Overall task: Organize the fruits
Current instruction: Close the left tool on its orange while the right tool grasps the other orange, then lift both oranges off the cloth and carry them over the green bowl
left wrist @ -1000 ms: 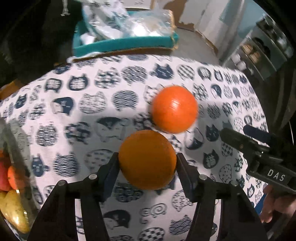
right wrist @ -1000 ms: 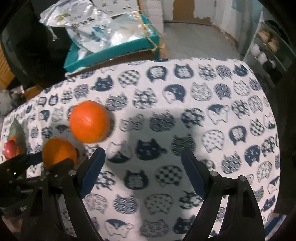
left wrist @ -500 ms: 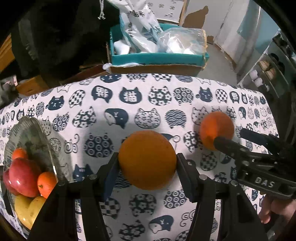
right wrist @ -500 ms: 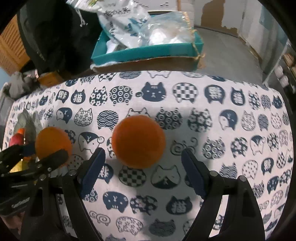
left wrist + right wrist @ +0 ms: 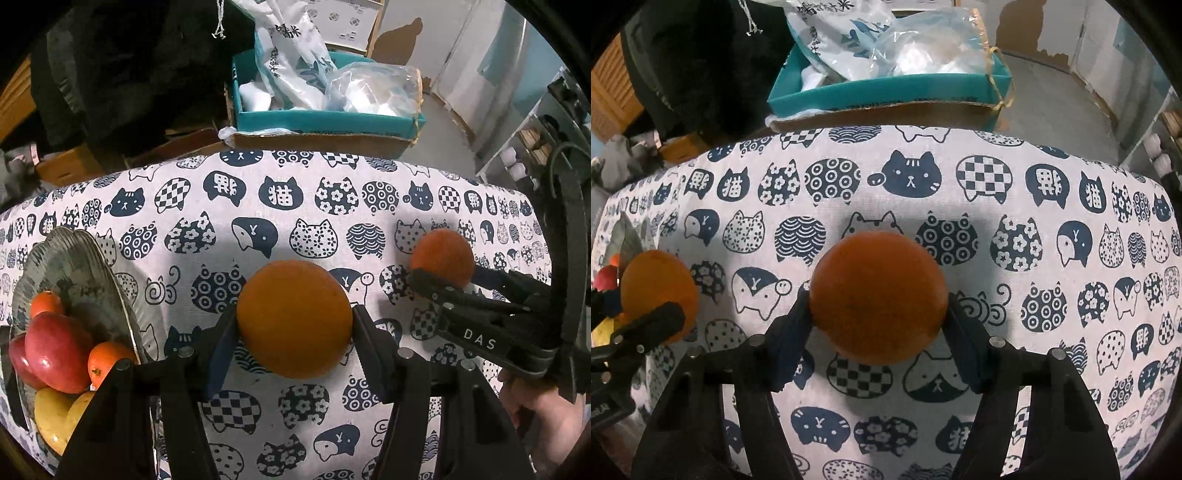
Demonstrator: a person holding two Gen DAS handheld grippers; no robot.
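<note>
My left gripper (image 5: 293, 332) is shut on an orange (image 5: 293, 317) and holds it above the cat-print tablecloth. My right gripper (image 5: 877, 317) is shut on a second orange (image 5: 877, 297). In the left wrist view the right gripper (image 5: 448, 280) and its orange (image 5: 441, 254) show at the right. In the right wrist view the left gripper's orange (image 5: 657, 291) shows at the left. A glass fruit bowl (image 5: 74, 258) at the left holds a red apple (image 5: 55, 350), small oranges and yellow fruit.
A teal cardboard box (image 5: 321, 122) with plastic bags stands past the table's far edge. A dark garment (image 5: 122, 66) hangs at the back left. Shelves (image 5: 535, 136) stand at the right. The cloth (image 5: 1015, 206) covers the whole table.
My right gripper closed on the second orange, which was loose on the cloth. My left gripper, still holding its orange, swung left, bringing the fruit bowl into view.
</note>
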